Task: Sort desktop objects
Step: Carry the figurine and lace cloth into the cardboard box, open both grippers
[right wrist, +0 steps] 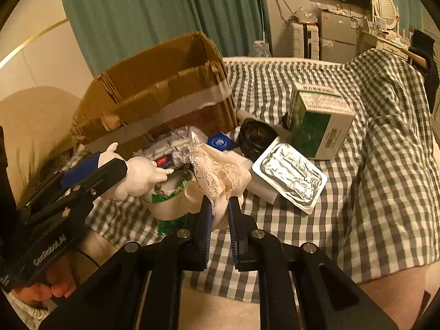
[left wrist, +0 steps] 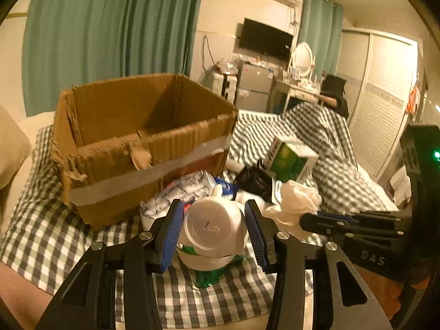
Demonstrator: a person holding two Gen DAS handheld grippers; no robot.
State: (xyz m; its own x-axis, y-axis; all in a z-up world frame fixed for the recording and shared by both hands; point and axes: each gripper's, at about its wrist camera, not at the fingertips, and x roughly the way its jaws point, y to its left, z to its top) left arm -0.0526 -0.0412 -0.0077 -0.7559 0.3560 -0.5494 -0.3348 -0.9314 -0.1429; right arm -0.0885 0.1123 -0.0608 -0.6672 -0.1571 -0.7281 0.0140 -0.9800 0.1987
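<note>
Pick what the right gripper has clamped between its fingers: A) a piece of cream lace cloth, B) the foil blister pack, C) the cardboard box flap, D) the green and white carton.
A: the right gripper is shut on the cream lace cloth; the foil pack lies apart on the checked sheet.

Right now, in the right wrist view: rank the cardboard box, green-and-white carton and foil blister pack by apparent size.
1. cardboard box
2. green-and-white carton
3. foil blister pack

Carton and pack look close in size; the pack lies nearer the camera, so that order is unsure.
</note>
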